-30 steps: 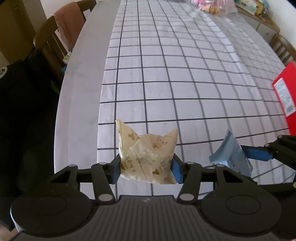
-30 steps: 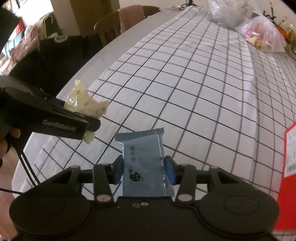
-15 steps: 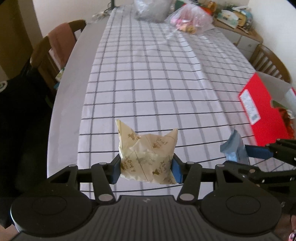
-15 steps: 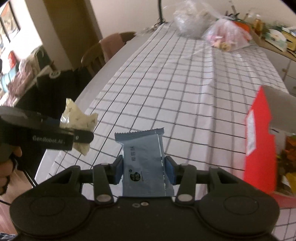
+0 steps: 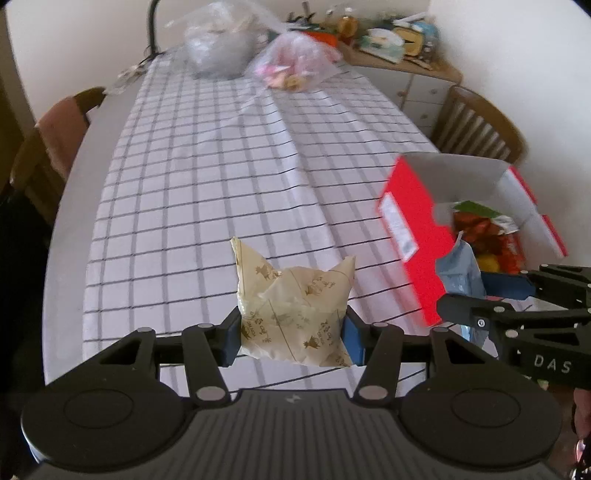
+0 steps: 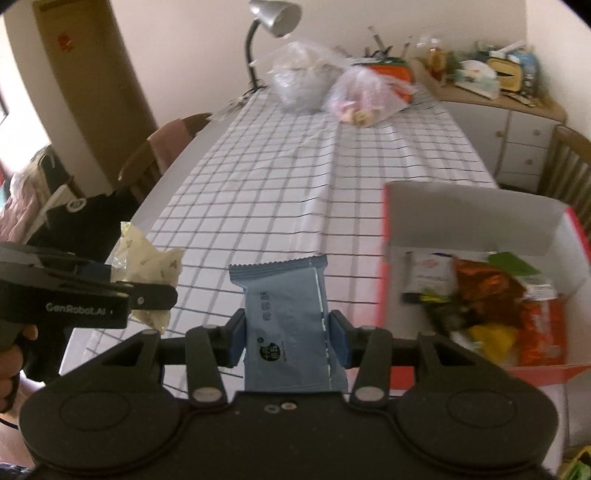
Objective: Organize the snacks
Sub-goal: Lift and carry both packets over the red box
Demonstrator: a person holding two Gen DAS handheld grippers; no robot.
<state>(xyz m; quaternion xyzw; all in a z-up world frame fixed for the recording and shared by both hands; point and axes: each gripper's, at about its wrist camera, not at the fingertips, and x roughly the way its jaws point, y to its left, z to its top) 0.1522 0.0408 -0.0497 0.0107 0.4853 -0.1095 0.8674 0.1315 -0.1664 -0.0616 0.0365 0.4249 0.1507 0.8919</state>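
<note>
My left gripper [image 5: 291,338] is shut on a cream snack packet [image 5: 293,314] with brown print, held above the near end of the checked tablecloth [image 5: 207,184]. My right gripper [image 6: 288,339] is shut on a blue snack packet [image 6: 288,321], held left of an open red box [image 6: 476,221] that holds several snack bags [image 6: 491,295]. The left wrist view shows the box [image 5: 410,236] to the right, with the blue packet [image 5: 460,273] in the right gripper [image 5: 491,295] at its near corner. The right wrist view shows the cream packet [image 6: 147,266] at far left.
Two clear plastic bags [image 5: 258,55] and a desk lamp [image 6: 273,22] stand at the table's far end. Wooden chairs stand on the left [image 5: 48,147] and right [image 5: 476,125]. A cluttered sideboard [image 6: 491,96] lines the back wall.
Both grippers have lifted and tilted up with their packets still held. The red box has come fully into view on the right, with its contents showing.
</note>
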